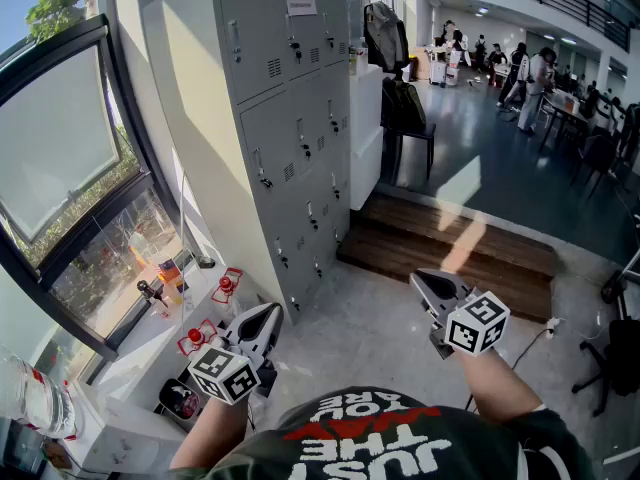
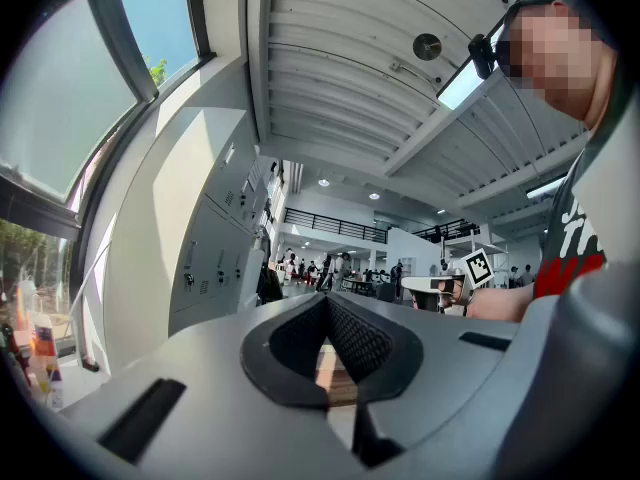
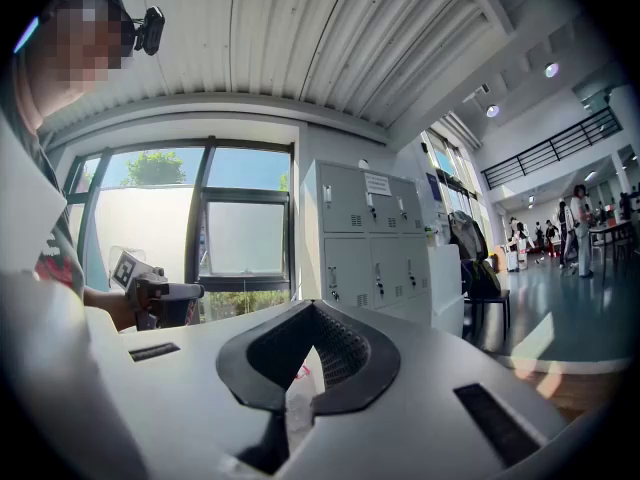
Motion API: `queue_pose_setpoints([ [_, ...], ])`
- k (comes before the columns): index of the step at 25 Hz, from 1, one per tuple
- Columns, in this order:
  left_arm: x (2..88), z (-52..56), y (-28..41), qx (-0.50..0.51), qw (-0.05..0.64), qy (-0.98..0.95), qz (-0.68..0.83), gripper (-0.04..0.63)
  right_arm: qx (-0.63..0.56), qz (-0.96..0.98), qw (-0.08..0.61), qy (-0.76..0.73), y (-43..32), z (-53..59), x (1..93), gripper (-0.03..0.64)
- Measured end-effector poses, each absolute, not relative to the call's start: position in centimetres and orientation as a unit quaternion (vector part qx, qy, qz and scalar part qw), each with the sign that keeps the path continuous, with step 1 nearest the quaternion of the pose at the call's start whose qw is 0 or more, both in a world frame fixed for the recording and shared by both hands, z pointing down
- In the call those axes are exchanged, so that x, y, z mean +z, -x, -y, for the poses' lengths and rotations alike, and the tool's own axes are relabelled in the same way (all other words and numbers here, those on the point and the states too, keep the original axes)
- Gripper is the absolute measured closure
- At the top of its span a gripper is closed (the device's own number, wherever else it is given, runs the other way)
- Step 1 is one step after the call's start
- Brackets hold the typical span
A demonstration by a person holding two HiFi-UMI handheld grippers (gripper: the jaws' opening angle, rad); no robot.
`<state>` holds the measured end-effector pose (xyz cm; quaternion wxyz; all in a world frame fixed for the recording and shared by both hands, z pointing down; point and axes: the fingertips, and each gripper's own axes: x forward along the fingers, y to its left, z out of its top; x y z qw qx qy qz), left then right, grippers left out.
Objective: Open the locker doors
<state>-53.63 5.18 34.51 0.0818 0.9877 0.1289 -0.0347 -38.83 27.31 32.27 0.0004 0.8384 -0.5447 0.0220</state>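
The grey locker bank (image 1: 290, 118) stands against the wall ahead and to the left, with all its doors closed and small handles and keys on them. My left gripper (image 1: 270, 314) is held low, near the lockers' bottom corner, shut and empty. My right gripper (image 1: 420, 280) hovers over the floor to the right, also shut with nothing in it. In the left gripper view the lockers (image 2: 215, 258) sit at the left and the left gripper (image 2: 324, 302) points past them into the hall. In the right gripper view the right gripper (image 3: 311, 314) points toward the lockers (image 3: 365, 236).
A window sill (image 1: 150, 348) at the left carries bottles and red-rimmed items. A chair with a dark backpack (image 1: 404, 103) stands beyond the lockers. A wooden step (image 1: 450, 253) crosses the floor ahead. A cable (image 1: 535, 338) lies at the right. People stand far back in the hall.
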Motion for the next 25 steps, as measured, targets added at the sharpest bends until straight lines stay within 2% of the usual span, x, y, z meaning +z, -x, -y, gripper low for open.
queue_pose_setpoints([
  [7, 34.5, -4.4, 52.9, -0.035, 0.086, -0.987, -0.131, 0.591, 0.022, 0.544, 0.002, -0.839, 38.3, -26.5, 32.4, 0.584],
  [15, 34.8, -5.8, 50.6, -0.024, 0.086, -0.987, -0.136, 0.591, 0.031, 0.538, -0.035, -0.842, 36.3, -27.6, 32.3, 0.583],
  [25, 34.7, -15.6, 41.9, -0.023, 0.096, -0.982, -0.163, 0.591, 0.039, 0.549, -0.027, -0.834, 30.4, -35.7, 33.1, 0.583],
])
